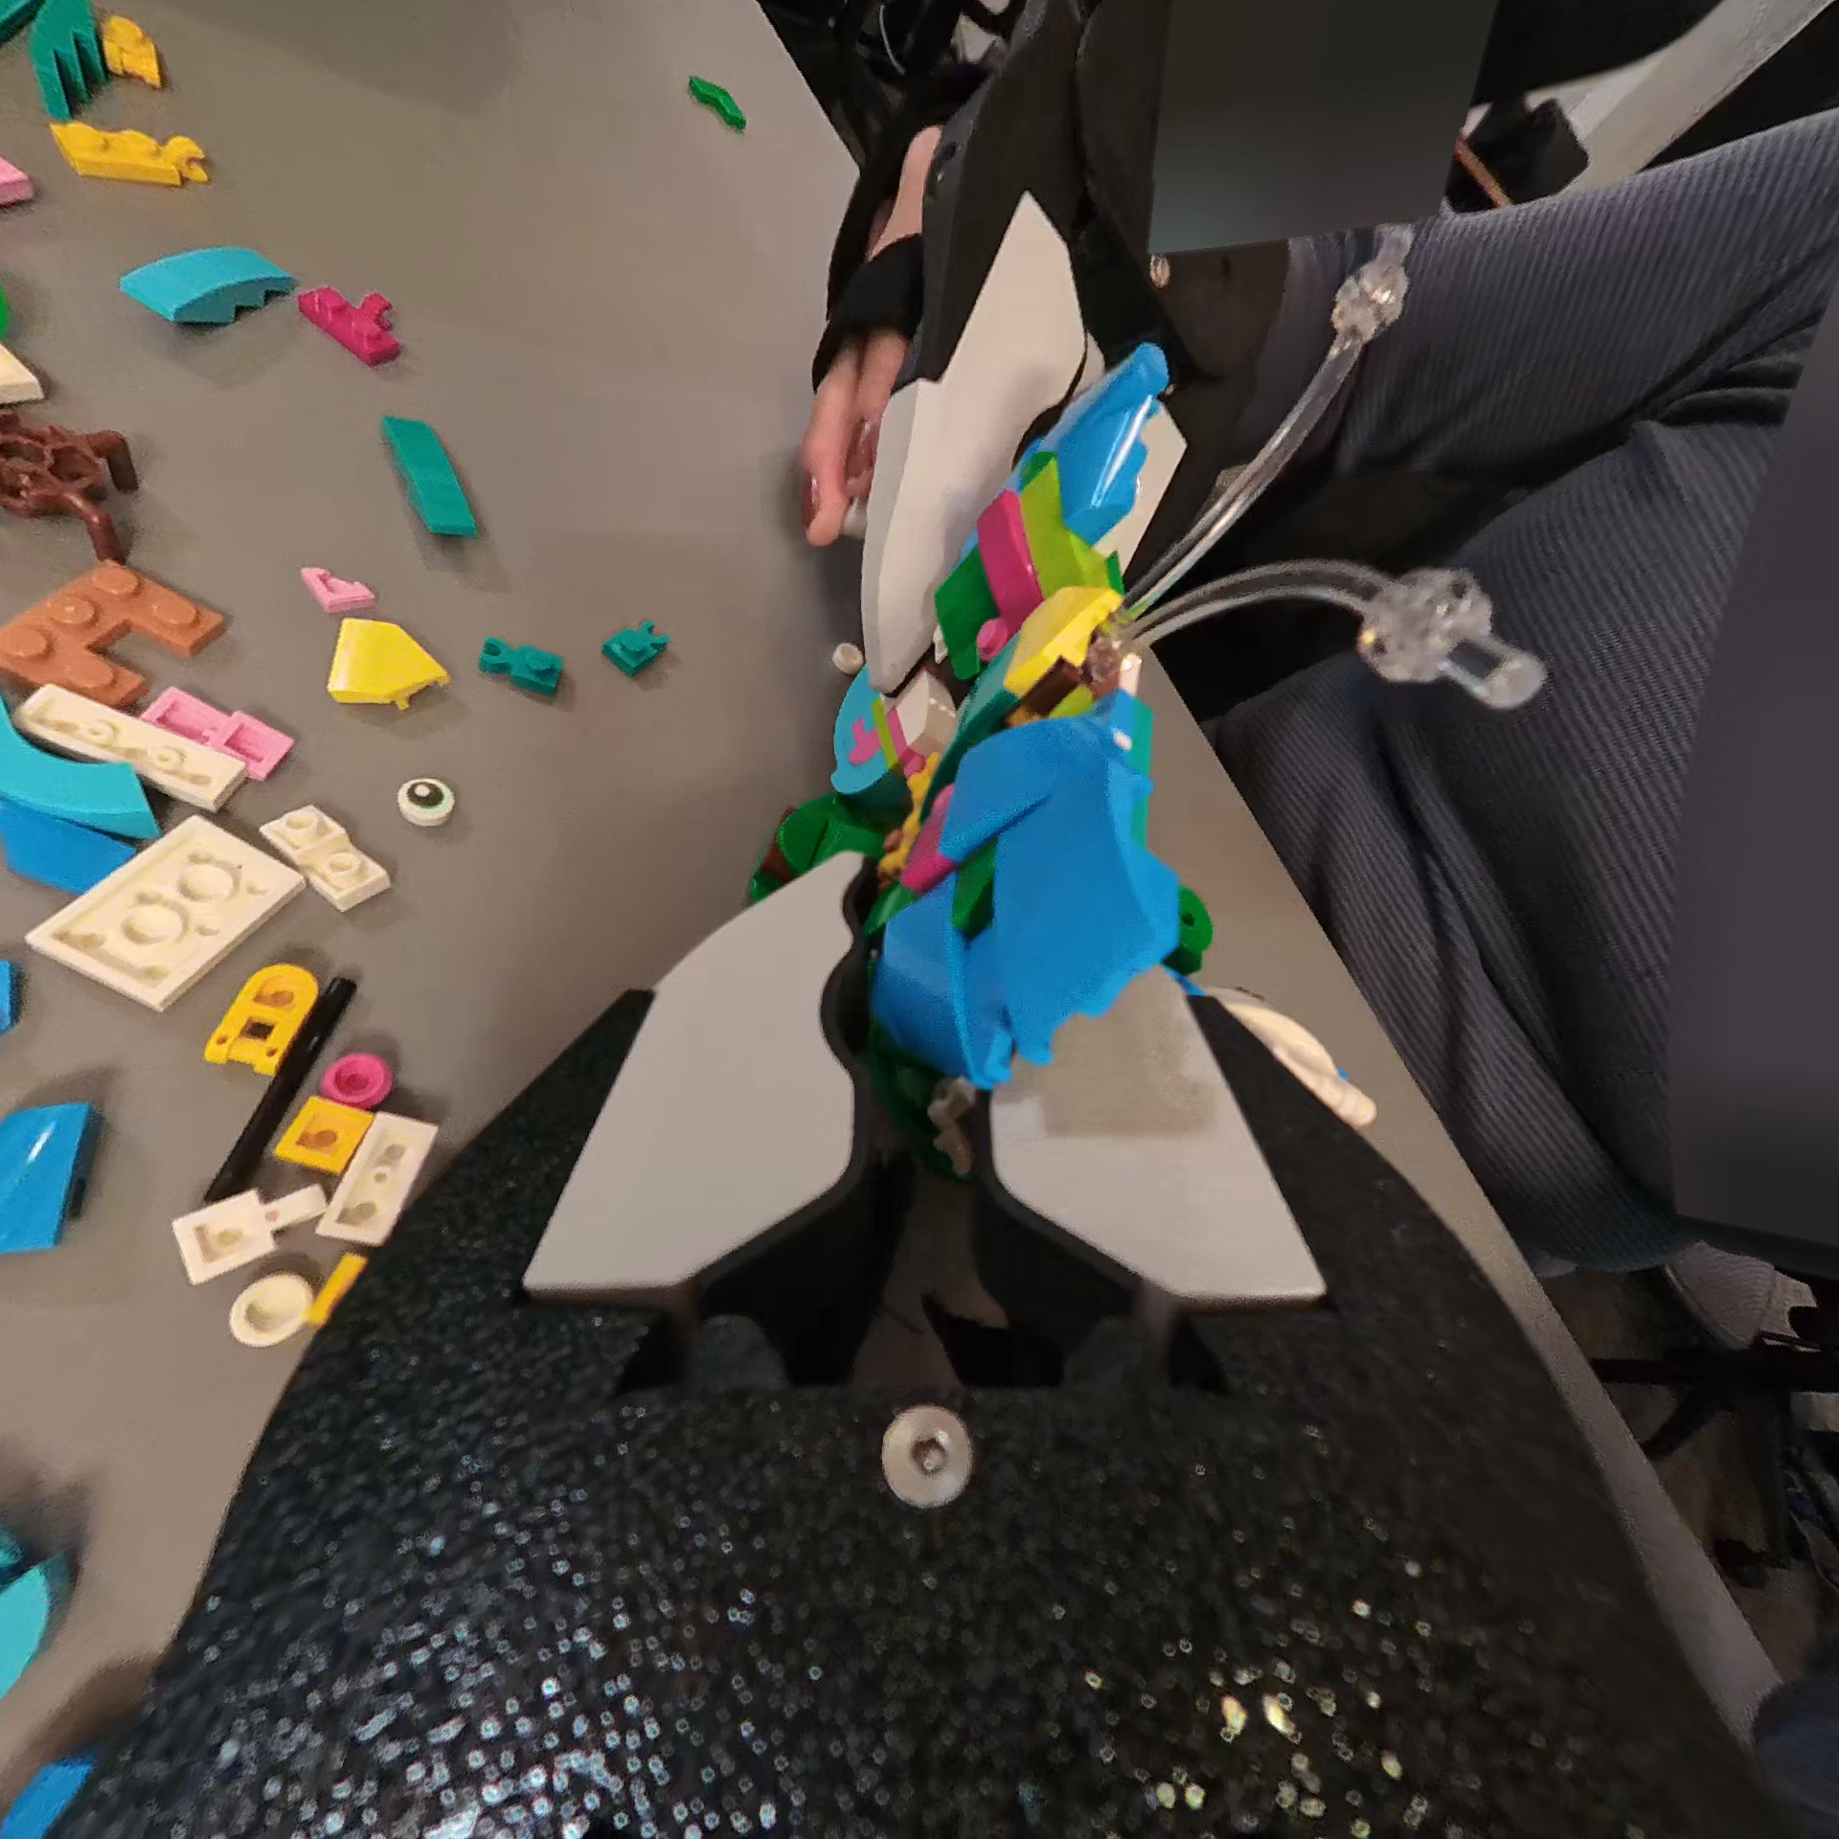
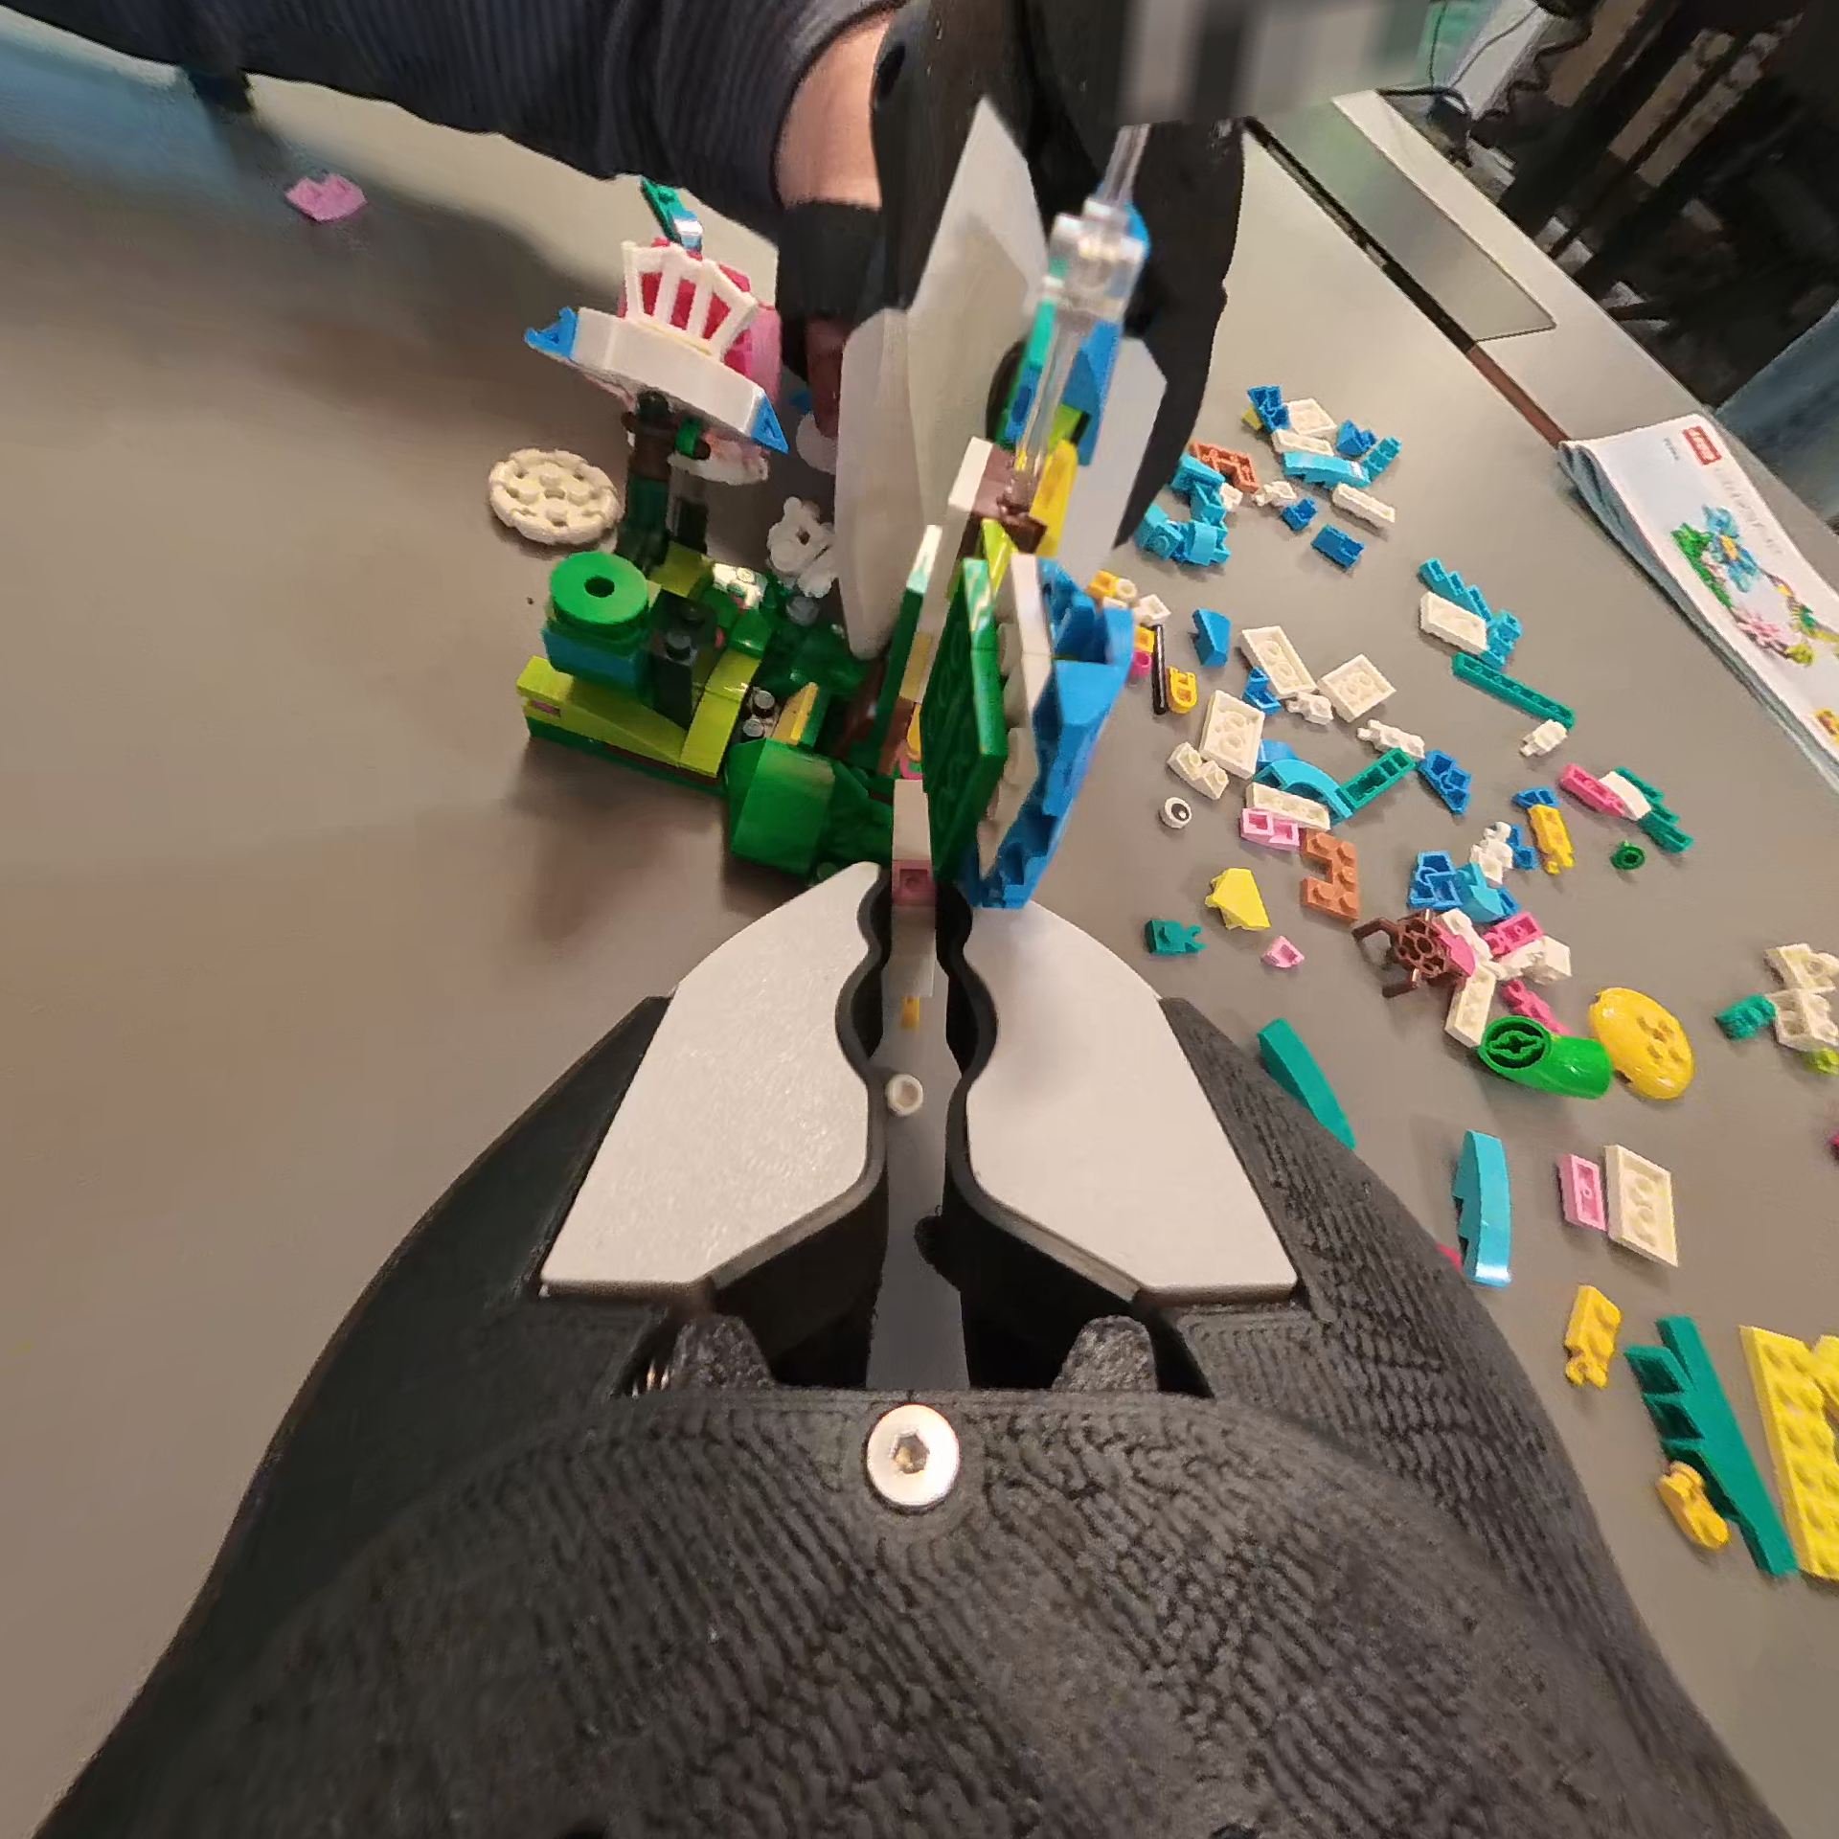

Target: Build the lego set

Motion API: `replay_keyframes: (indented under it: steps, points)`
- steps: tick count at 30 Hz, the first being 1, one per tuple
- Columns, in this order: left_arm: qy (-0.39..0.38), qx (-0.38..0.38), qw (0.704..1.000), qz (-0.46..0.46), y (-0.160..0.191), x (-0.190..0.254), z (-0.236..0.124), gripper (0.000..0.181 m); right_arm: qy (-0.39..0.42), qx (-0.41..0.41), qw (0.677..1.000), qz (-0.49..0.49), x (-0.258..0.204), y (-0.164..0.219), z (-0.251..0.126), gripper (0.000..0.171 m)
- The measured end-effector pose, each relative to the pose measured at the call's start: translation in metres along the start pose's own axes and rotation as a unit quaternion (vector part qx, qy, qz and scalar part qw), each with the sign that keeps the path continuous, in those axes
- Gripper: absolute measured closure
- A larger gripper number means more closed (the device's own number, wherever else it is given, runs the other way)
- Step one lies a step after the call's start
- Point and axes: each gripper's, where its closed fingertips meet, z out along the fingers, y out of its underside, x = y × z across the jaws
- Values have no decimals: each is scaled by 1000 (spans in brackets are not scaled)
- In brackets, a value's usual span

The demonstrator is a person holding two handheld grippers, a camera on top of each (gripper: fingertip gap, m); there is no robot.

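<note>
Blue lego butterfly (image 1: 1035,896) upright, long axis spanning both tongs (image 1: 920,955) (image 2: 920,896), each clamped on it.

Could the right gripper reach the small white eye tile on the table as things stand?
Probably not yet: the right gripper is shut on the blue-and-green build. The eye tile lies bare just beside it, nothing covering it.

Loose bricks (image 2: 1393,756) lie right of the built model (image 2: 697,637), the booklet (image 2: 1712,567) beyond them.

Glossy plastic bricks (image 2: 1284,687), matt grey table (image 2: 299,896), rough black gripper body (image 2: 896,1642), paper booklet (image 2: 1712,557)
</note>
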Motion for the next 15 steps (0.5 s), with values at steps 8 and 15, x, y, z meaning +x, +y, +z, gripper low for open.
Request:
replay_keyframes:
  steps: [8,15]
  points:
    - [-10,-1,1000,-1,0,-2,1,166,-4,5,1000,7,2,0,-1,165]
    - [-16,3,1000,-3,-1,-4,1,167,-4,5,1000,16,4,0,0,165]
